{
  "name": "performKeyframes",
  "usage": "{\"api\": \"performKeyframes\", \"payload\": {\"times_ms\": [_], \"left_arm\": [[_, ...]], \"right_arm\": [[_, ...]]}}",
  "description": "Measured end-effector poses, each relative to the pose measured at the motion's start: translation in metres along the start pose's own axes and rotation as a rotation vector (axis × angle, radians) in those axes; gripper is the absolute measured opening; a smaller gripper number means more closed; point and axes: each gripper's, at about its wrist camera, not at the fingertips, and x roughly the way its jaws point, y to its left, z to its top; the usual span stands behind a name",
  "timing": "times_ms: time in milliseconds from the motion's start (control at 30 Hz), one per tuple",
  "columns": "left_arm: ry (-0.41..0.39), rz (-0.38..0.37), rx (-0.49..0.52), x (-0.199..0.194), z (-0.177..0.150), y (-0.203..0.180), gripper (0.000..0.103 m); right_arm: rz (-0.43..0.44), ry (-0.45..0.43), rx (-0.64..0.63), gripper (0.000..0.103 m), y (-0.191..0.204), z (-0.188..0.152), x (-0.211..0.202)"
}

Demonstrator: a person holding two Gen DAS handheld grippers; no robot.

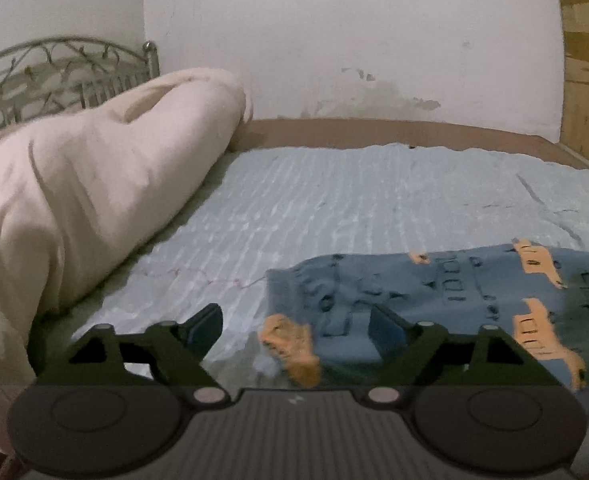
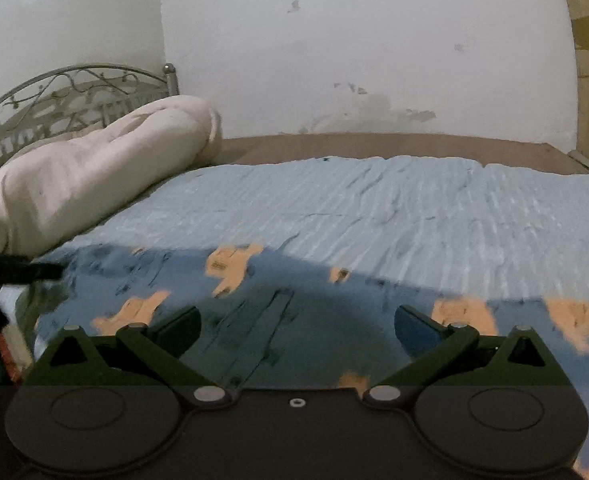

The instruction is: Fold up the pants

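Bed: light-blue ribbed sheet [image 1: 334, 208]; rolled cream duvet [image 1: 94, 184]; ornate metal headboard [image 2: 74, 96]; stained white wall [image 2: 354, 60].

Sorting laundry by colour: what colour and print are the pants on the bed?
Blue pants with orange patches and dark line drawings; clearest in the right wrist view.
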Motion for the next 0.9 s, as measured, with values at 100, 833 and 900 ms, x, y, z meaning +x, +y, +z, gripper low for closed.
{"api": "performKeyframes", "payload": {"times_ms": [100, 833, 900], "left_arm": [[-0.043, -0.01, 0.011, -0.008, 0.004, -0.019, 0.098], [0.108, -0.126, 0.056, 0.016, -0.005, -0.068, 0.102], [0.102, -0.132, 0.05, 0.012, -0.002, -0.071, 0.102]], "right_arm": [[0.004, 0.053, -0.006, 0.102, -0.009, 0.022, 0.022], [-0.183, 0.191, -0.065, 0.102, -0.032, 0.059, 0.127], [-0.159, 0.138, -0.101, 0.102, -0.034, 0.051, 0.09]]}}
